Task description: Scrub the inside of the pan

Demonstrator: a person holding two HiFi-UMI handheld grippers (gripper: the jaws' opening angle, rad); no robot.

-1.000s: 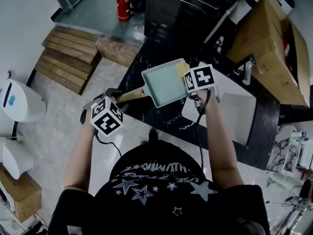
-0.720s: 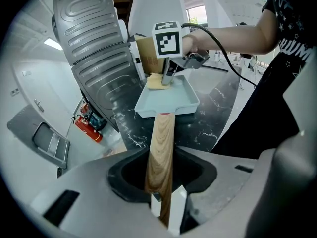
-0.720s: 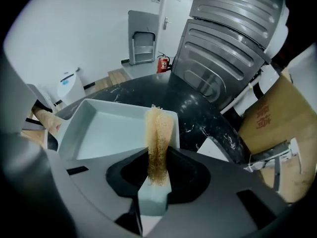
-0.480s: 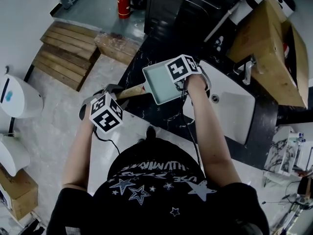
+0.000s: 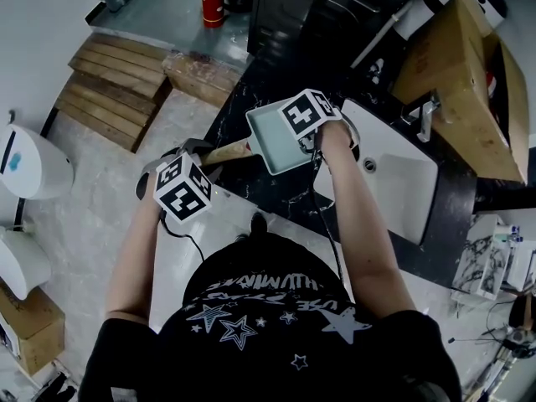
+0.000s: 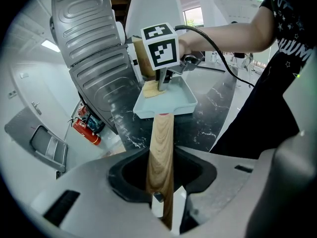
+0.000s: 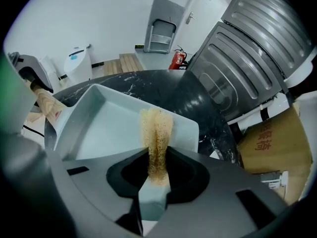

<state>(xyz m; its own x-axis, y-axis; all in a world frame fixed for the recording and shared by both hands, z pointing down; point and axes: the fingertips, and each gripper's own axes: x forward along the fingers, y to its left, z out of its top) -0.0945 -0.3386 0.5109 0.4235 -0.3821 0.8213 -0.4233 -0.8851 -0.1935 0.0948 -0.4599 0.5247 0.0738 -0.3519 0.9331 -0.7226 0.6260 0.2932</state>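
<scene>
Mid-scrub, my left claw [image 6: 167,205] grips the wooden handle [image 6: 161,143], holding the pan [image 7: 101,128] above the counter [image 5: 280,198], and my right claw [image 7: 154,182] pinches the sponge [image 7: 157,128] inside it, so next I should sweep it across the base.

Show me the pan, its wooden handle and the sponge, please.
pan [image 7: 109,128], right gripper view, bare inside floor.
wooden handle [image 6: 161,148], left gripper view, middle of shaft.
sponge [image 7: 157,128], right gripper view, exposed front end.

Head view: the marker cube of the right gripper [image 5: 310,126] covers the far right corner of the pan [image 5: 270,141] and hides the sponge [image 7: 156,128]. Left gripper view: the near end of the wooden handle [image 6: 161,152] is buried between the jaws of the left gripper [image 6: 166,208].
</scene>
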